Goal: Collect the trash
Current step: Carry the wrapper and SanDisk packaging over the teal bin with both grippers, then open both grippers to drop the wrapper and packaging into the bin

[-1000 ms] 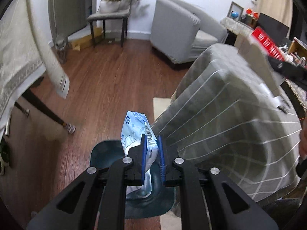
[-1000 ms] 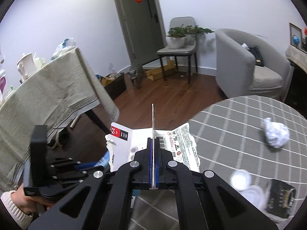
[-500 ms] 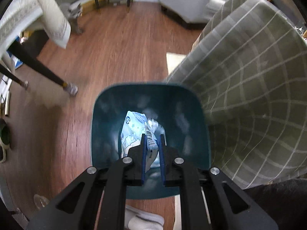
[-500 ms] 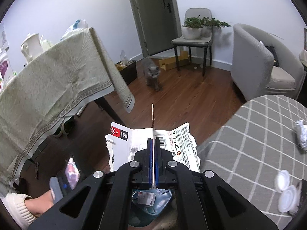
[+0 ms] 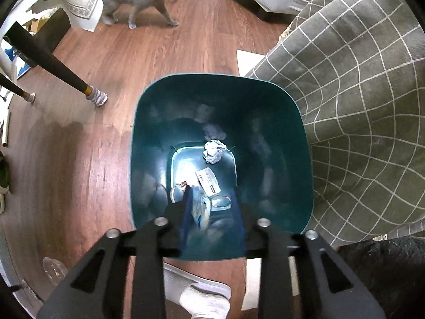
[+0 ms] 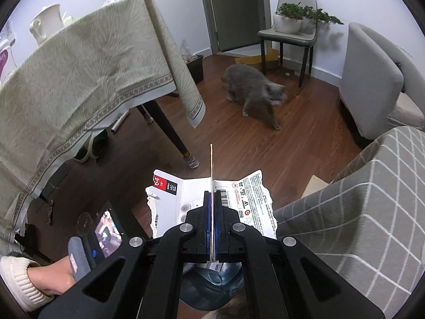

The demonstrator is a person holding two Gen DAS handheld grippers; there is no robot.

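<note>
Left gripper point(image 5: 211, 212) hung over teal bin point(image 5: 279, 122), jaws opening — blue wrapper point(image 5: 199, 210) blurred between pads, loose beside left pad (not pressed). Bin floor held paper ball point(image 5: 214, 151) and printed slip point(image 5: 208, 181). Right gripper point(image 6: 211, 226) pressed together on torn carton point(image 6: 252, 199), edge-on, above bin's rim. Grey cat point(image 6: 255, 87) crossed wood floor point(image 6: 225, 143) beyond; checked cloth point(image 5: 358, 106) beside bin.
</note>
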